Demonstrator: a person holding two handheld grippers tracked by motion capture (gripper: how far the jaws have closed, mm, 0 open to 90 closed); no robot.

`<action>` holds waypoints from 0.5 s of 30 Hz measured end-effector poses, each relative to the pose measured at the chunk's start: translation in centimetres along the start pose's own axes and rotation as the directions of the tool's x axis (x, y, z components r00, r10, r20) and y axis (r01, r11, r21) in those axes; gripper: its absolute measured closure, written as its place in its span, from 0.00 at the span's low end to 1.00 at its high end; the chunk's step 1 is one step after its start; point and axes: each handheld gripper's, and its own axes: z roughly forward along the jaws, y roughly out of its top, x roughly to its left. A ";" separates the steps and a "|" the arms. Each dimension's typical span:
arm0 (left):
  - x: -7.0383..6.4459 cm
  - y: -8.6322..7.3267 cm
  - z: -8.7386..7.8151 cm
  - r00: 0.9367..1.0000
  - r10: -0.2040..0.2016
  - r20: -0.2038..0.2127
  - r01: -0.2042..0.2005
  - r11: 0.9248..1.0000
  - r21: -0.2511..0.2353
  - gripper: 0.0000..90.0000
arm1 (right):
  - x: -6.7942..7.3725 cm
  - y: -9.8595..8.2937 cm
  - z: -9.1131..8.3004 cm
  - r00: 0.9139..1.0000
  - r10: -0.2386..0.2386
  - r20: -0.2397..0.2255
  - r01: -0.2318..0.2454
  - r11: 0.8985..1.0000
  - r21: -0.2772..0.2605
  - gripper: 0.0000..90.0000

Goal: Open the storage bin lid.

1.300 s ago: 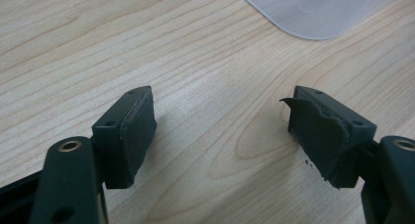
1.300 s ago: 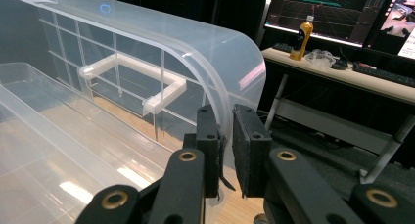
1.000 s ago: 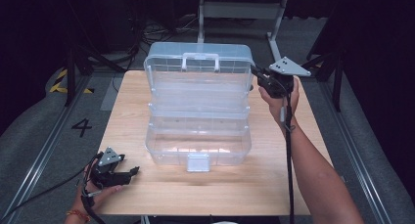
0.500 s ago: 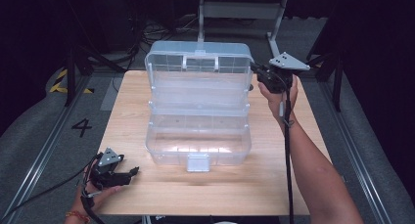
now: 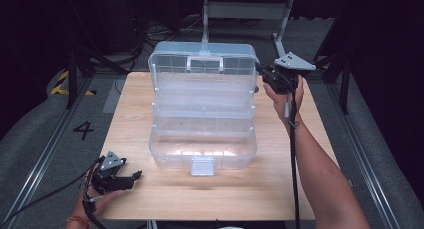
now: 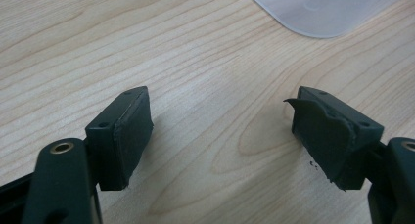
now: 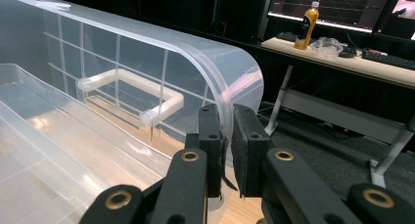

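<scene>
Black fingers (image 6: 122,136), brass-ringed screws, grey triangular plate (image 5: 295,61)

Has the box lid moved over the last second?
Yes. The lid, pinched by the right gripper, has tipped back toward the table's far edge.

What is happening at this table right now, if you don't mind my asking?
A person is working on a clear plastic organizer box on a wooden table. The right tongs are shut on the edge of the box's lid, which stands raised with the trays below exposed. The left tongs sit open, holding nothing, over the table near the box's front left corner.
</scene>
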 end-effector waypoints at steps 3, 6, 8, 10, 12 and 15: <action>0.0 -0.2 -0.1 1.000 -0.013 -0.008 0.013 1.000 0.000 0.26 | 0.1 0.1 -0.1 1.000 -0.009 0.003 0.009 1.000 0.004 0.93; 0.0 -0.1 -0.1 1.000 -0.011 -0.009 0.011 1.000 0.001 0.26 | 0.0 0.1 0.0 1.000 -0.002 -0.003 0.002 1.000 0.004 0.93; 0.0 -0.1 -0.1 1.000 -0.011 -0.008 0.011 1.000 0.001 0.26 | -0.1 0.1 0.0 1.000 -0.003 -0.004 0.003 1.000 0.004 0.93; 0.0 -0.1 -0.1 1.000 -0.010 -0.005 0.010 1.000 0.001 0.25 | -0.2 0.1 0.2 1.000 -0.005 -0.008 0.005 1.000 0.002 0.93; 0.1 -0.1 -0.1 1.000 -0.008 -0.003 0.008 1.000 0.004 0.25 | -0.3 0.2 0.4 1.000 -0.006 -0.009 0.007 1.000 0.009 0.93; 0.1 -0.1 -0.1 1.000 -0.014 0.000 0.014 1.000 0.005 0.24 | -0.4 0.3 0.6 1.000 -0.003 -0.010 0.003 1.000 0.015 0.93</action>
